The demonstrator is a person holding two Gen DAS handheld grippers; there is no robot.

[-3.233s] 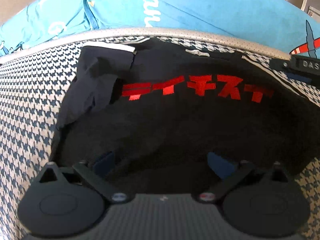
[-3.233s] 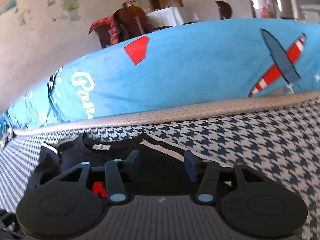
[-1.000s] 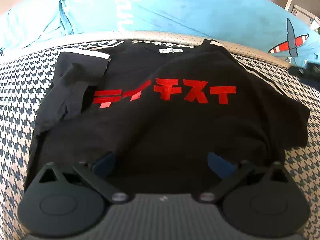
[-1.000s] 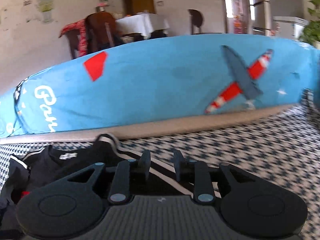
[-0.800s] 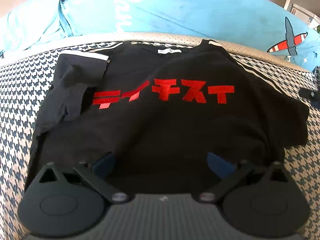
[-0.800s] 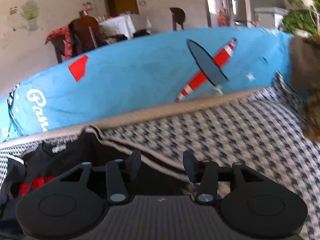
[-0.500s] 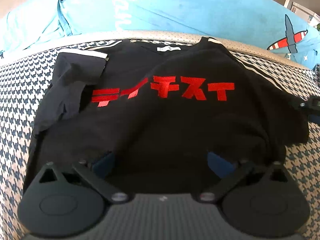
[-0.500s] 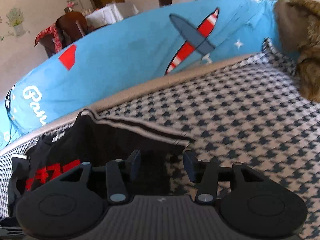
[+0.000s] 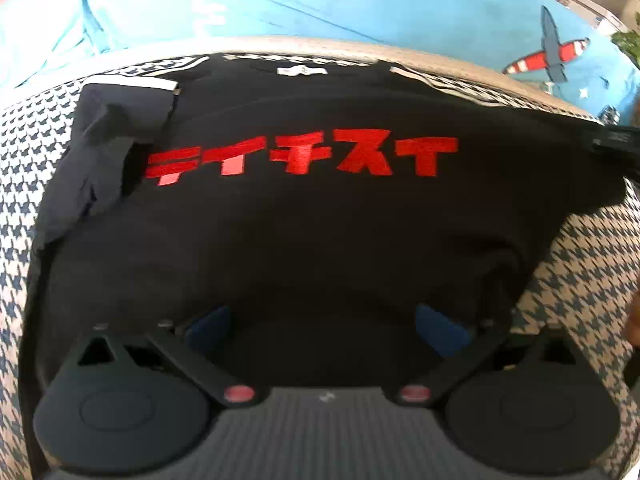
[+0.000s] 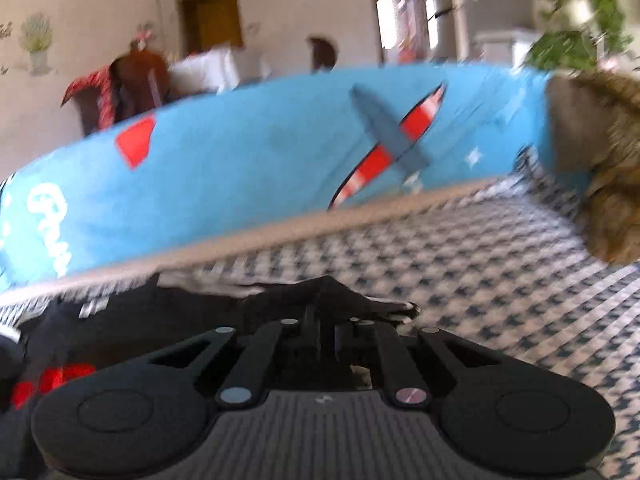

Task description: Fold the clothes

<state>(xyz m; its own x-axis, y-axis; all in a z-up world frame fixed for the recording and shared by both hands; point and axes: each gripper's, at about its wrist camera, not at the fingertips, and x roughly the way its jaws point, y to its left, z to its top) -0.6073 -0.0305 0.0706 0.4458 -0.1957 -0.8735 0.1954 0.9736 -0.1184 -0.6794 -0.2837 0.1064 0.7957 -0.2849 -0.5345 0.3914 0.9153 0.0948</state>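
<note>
In the left wrist view, a black T-shirt with red block lettering across the chest fills the middle of the frame, lying front up on a blue-and-white houndstooth cover that shows at both side edges. The shirt's collar with its small white label sits at upper centre, and one sleeve is crumpled back onto the body at upper left, a white stripe showing along its top edge. Behind the collar, across the top of the frame, runs a tan piped edge and then a turquoise cushion printed with a red-and-white aeroplane. The left gripper sits at lower centre with its blue-padded fingers spread wide over the shirt's lower part, nothing between them. At the right edge the dark tip of the right gripper meets the shirt's far sleeve. In the right wrist view, which is blurred, the right gripper at lower centre has its fingers drawn together on a raised peak of the shirt's black fabric, a white-striped edge poking out just right of the pinch. The rest of the shirt spreads to the lower left, the houndstooth cover to the right. A brown furry shape fills the right edge.
</note>
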